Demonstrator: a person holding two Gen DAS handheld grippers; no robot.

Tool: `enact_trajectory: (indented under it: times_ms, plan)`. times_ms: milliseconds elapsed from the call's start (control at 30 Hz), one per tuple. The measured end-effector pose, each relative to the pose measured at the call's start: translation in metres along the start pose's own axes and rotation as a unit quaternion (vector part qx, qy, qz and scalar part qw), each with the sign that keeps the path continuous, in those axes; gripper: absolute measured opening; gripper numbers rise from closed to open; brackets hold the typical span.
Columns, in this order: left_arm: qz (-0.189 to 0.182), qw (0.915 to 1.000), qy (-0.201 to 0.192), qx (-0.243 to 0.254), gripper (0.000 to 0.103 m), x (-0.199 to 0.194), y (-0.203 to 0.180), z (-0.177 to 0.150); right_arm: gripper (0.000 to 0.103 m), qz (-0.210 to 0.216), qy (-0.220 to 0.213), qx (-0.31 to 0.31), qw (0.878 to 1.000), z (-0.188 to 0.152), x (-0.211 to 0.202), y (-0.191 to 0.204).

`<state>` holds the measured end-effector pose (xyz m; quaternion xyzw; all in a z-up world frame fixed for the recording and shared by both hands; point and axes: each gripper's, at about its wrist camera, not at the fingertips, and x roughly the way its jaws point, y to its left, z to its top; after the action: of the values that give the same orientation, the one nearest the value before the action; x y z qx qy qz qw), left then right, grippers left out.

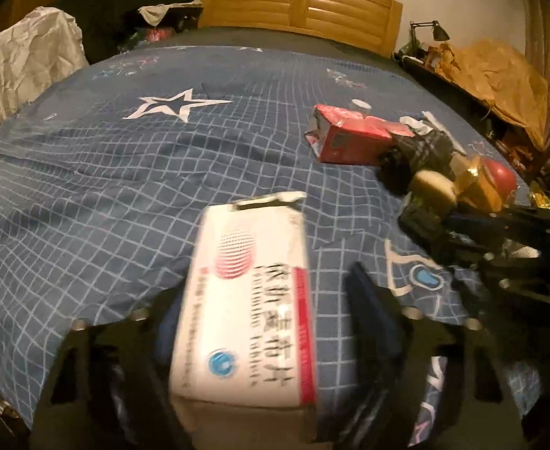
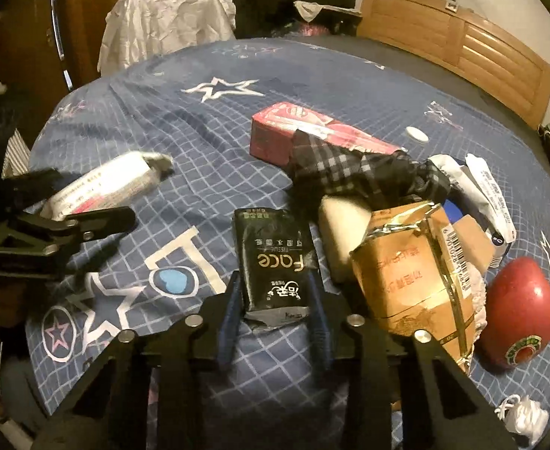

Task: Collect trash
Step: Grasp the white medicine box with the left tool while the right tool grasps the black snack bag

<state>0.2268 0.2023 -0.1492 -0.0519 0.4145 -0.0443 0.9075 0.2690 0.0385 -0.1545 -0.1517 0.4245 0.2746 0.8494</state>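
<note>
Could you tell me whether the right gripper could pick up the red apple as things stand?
Probably not yet: the right gripper is shut on the black tissue pack. The red apple itself lies uncovered, beside the brown packet.

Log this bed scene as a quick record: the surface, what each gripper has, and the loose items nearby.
surface: blue checked bedspread with stars
left gripper: open, white medicine box between its fingers, gap on one side
right gripper: shut on black tissue pack
loose nearby: red carton, brown-gold packet, red apple
</note>
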Motion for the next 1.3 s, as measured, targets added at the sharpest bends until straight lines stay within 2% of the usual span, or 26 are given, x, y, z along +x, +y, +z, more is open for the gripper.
enact_trajectory:
  times_ms: [67, 200, 400, 467, 533, 633, 733, 800, 900, 933, 1000, 1033, 1067, 1167, 1300]
  plan:
    - [0.008, 1.0, -0.004, -0.004, 0.053, -0.001, 0.001, -0.002, 0.02, 0.013, -0.016, 0.012, 1.0, -0.002, -0.01, -0.002]
    - [0.011, 0.9997, -0.015, -0.013, 0.05, -0.01, 0.002, -0.005, 0.016, 0.022, -0.048, 0.027, 0.998, -0.01, -0.036, -0.001]
    - [-0.01, 0.9996, -0.028, 0.0, 0.05, -0.035, -0.024, -0.016, 0.015, 0.037, -0.08, 0.049, 0.995, -0.048, -0.111, 0.005]
    - [-0.022, 0.9992, -0.029, 0.017, 0.05, -0.042, -0.041, -0.021, 0.015, 0.006, -0.079, 0.069, 0.994, -0.072, -0.14, -0.003]
    - [-0.037, 0.9986, -0.024, 0.03, 0.05, -0.047, -0.061, -0.028, 0.015, -0.051, -0.072, 0.1, 0.991, -0.097, -0.164, -0.018]
    - [-0.058, 0.9973, -0.013, 0.043, 0.05, -0.046, -0.092, -0.034, 0.015, -0.123, -0.054, 0.139, 0.981, -0.129, -0.184, -0.038]
    - [-0.061, 0.9961, -0.006, 0.063, 0.05, -0.041, -0.121, -0.041, 0.016, -0.176, -0.027, 0.157, 0.971, -0.155, -0.181, -0.048]
    - [-0.052, 0.9956, 0.0, 0.078, 0.05, -0.034, -0.135, -0.045, 0.016, -0.17, -0.021, 0.166, 0.971, -0.162, -0.175, -0.049]
    - [-0.025, 0.9951, 0.004, 0.096, 0.054, -0.022, -0.144, -0.053, 0.024, -0.145, -0.027, 0.172, 0.974, -0.166, -0.168, -0.045]
    - [-0.021, 0.9951, 0.001, 0.097, 0.054, -0.021, -0.144, -0.054, 0.03, -0.134, -0.035, 0.175, 0.975, -0.166, -0.171, -0.046]
    - [-0.021, 0.9951, -0.002, 0.097, 0.055, -0.024, -0.143, -0.055, 0.051, -0.127, -0.056, 0.18, 0.974, -0.167, -0.181, -0.044]
    - [-0.022, 0.9952, -0.001, 0.095, 0.057, -0.025, -0.142, -0.054, 0.067, -0.125, -0.072, 0.185, 0.972, -0.166, -0.189, -0.044]
    - [-0.022, 0.9955, -0.002, 0.093, 0.062, -0.027, -0.141, -0.053, 0.072, -0.122, -0.089, 0.19, 0.97, -0.167, -0.197, -0.046]
    - [-0.033, 0.9956, -0.01, 0.087, 0.067, -0.037, -0.137, -0.05, 0.073, -0.103, -0.096, 0.201, 0.97, -0.167, -0.206, -0.058]
    - [-0.04, 0.9956, -0.021, 0.082, 0.076, -0.042, -0.134, -0.043, 0.073, -0.068, -0.078, 0.22, 0.97, -0.171, -0.186, -0.073]
